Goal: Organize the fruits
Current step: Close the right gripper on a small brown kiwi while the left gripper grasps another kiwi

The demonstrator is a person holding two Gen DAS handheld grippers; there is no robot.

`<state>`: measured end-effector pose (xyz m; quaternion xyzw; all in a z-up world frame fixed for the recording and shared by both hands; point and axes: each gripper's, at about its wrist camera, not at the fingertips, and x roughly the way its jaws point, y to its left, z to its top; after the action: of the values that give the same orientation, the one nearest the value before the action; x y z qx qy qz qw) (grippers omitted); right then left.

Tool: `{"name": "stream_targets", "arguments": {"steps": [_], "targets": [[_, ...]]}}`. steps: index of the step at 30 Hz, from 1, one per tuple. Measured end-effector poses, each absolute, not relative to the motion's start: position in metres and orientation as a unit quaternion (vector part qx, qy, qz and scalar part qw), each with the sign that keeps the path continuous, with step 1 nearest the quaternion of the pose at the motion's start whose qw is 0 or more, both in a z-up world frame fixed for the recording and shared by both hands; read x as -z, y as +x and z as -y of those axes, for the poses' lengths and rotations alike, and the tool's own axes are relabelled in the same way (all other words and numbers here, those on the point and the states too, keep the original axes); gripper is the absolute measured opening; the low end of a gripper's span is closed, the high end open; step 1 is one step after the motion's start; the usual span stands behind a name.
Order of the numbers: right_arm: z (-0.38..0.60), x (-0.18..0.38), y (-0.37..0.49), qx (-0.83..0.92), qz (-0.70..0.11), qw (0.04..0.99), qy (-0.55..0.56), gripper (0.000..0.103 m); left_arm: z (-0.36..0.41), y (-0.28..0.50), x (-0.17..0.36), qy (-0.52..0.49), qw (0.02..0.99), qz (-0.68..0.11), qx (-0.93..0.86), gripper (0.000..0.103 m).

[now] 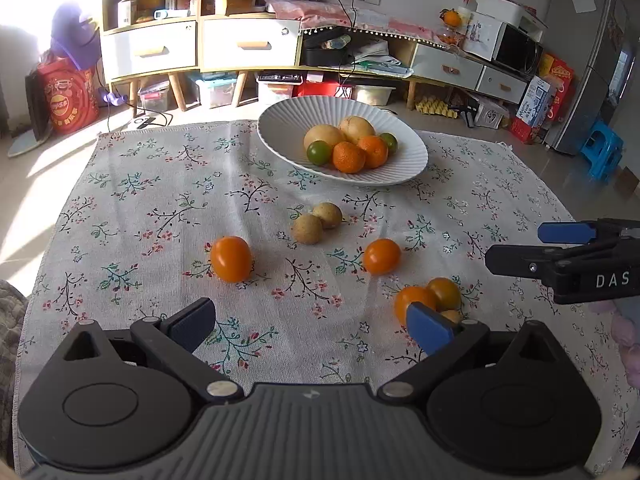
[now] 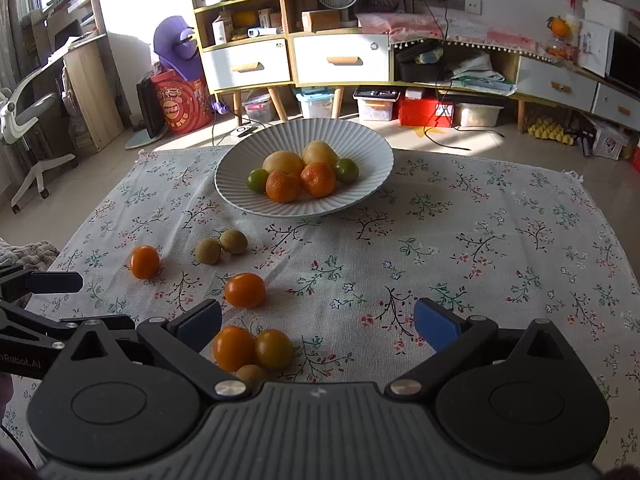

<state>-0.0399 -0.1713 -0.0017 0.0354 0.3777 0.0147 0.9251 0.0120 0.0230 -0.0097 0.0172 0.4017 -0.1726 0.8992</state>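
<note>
Fruit lies loose on the floral cloth [image 1: 160, 200] over the bench: in the left wrist view, the left tongs [image 1: 316, 322] stand spread and empty, an orange tomato [image 1: 231, 259] ahead, the white bowl [image 1: 280, 128] of fruit beyond. In the right wrist view, the right tongs [image 2: 318, 326] gape wide, holding nothing, two tomatoes [image 2: 252, 347] just inside the left finger.

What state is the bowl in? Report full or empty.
Partly full: the bowl holds six fruits, with bare ribbed surface around them.
</note>
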Motion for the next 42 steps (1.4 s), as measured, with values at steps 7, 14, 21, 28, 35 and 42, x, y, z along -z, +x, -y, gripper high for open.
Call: {"name": "stream_targets", "arguments": {"steps": [7,14,21,28,35,42], "targets": [[0.169,0.009,-0.051,-0.018,-0.389,0.921,0.017,0.102,-0.019,-0.001,0.023,0.033,0.895,-0.407,0.179,0.094],[0.166,0.018,-0.065,-0.027,-0.39,0.92,0.002,0.102,-0.016,-0.013,0.035,0.055,0.894,-0.402,0.192,0.094],[0.16,0.03,-0.081,-0.058,-0.376,0.924,-0.023,0.102,-0.021,-0.024,0.049,0.068,0.902,-0.379,0.194,0.094],[0.148,0.042,-0.094,-0.113,-0.361,0.924,-0.051,0.1,-0.027,-0.027,0.06,0.057,0.905,-0.374,0.195,0.094],[0.133,0.042,-0.095,-0.146,-0.347,0.923,-0.076,0.08,-0.027,-0.026,0.058,0.05,0.904,-0.369,0.21,0.094],[0.142,0.039,-0.079,-0.142,-0.366,0.919,-0.024,0.055,-0.02,-0.034,0.056,0.054,0.892,-0.369,0.258,0.088]]}}
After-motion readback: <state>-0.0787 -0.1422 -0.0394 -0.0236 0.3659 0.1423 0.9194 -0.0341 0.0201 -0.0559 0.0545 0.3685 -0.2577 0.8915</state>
